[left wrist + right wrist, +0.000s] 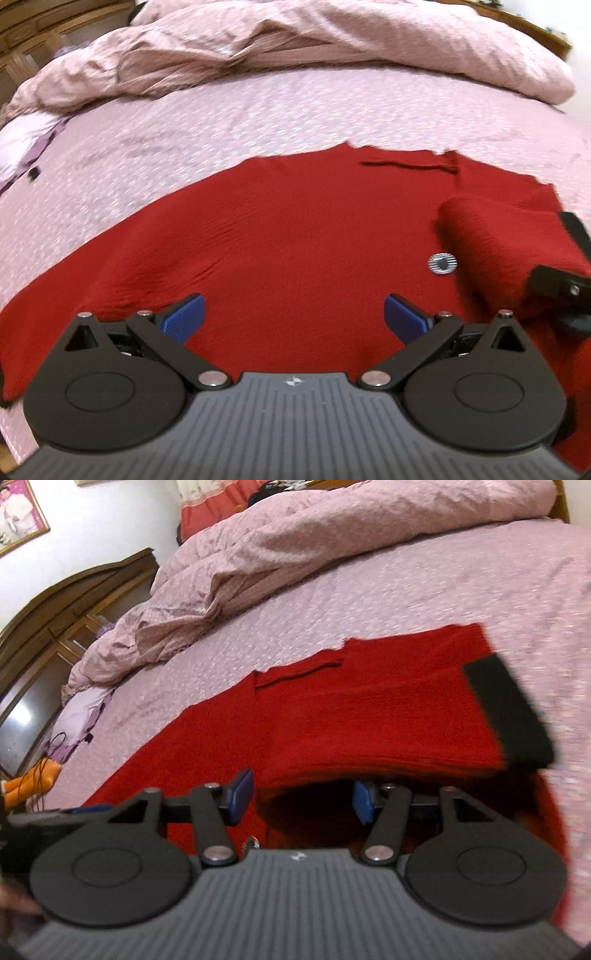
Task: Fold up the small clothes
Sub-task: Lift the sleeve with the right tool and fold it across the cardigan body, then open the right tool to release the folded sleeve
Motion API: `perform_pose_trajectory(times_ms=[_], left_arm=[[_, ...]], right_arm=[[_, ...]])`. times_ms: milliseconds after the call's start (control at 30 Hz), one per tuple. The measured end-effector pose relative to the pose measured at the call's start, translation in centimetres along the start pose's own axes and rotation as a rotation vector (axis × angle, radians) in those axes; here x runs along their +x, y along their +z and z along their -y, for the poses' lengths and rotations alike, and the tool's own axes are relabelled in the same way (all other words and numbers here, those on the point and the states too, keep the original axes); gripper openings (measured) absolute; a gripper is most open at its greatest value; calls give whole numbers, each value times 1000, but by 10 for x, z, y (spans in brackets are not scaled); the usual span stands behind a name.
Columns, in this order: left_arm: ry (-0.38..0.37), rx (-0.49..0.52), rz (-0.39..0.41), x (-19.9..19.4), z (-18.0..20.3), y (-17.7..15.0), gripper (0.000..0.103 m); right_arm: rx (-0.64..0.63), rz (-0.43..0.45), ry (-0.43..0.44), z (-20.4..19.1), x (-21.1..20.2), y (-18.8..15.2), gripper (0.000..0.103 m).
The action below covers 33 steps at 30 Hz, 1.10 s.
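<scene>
Red garment (295, 236) spread on the near pink bedsheet (221, 110), left gripper (294, 317) wide open above it, silver button (442, 263) only there, right gripper (303, 797) parted around the folded sleeve, black cuff (509, 712) seen only here

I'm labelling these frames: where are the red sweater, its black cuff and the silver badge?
red sweater (295, 229): left wrist view, flat front panel.
black cuff (506, 712): right wrist view, sleeve end.
silver badge (442, 263): left wrist view, oval's centre.
</scene>
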<state>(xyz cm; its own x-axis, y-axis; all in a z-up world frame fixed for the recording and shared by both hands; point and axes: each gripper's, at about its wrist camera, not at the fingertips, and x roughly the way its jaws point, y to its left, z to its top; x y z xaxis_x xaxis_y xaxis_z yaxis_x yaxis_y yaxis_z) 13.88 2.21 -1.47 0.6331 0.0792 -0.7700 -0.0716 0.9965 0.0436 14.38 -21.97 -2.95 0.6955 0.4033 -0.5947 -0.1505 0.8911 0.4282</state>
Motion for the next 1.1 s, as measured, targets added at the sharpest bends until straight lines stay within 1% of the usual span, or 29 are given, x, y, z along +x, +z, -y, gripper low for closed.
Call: perform_pose_trajectory(times_ms=[133,233,333,433,533,833,1000,1100], left_arm=[[-41,73,27,-7,27,6,103],[-79,133,44,-12,50,9,103],[-110,192,60,-15,76,9,103],[-143,246,64,-17,99,9,103],[-168,291,68,-17,118,8,103],[-206,425,87,-5,167,6,103],[-236,459,77,6,191,3,103],[-224,473,93,11,203,0,103]], right_arm=[[-6,29,-77,15,-31,-1,59],[-23,22,-171,29,-48,-4,59],[-10,22,-243,43,-57,-5,59],[18,21,-288,57,-60,-6,59],[44,15,-312,66,-60,-5,59],[96,37,-340,85,-72,-8,59],[141,51,-353,96,-79,-10,59],[159,52,-359,102,-82,-11,59]])
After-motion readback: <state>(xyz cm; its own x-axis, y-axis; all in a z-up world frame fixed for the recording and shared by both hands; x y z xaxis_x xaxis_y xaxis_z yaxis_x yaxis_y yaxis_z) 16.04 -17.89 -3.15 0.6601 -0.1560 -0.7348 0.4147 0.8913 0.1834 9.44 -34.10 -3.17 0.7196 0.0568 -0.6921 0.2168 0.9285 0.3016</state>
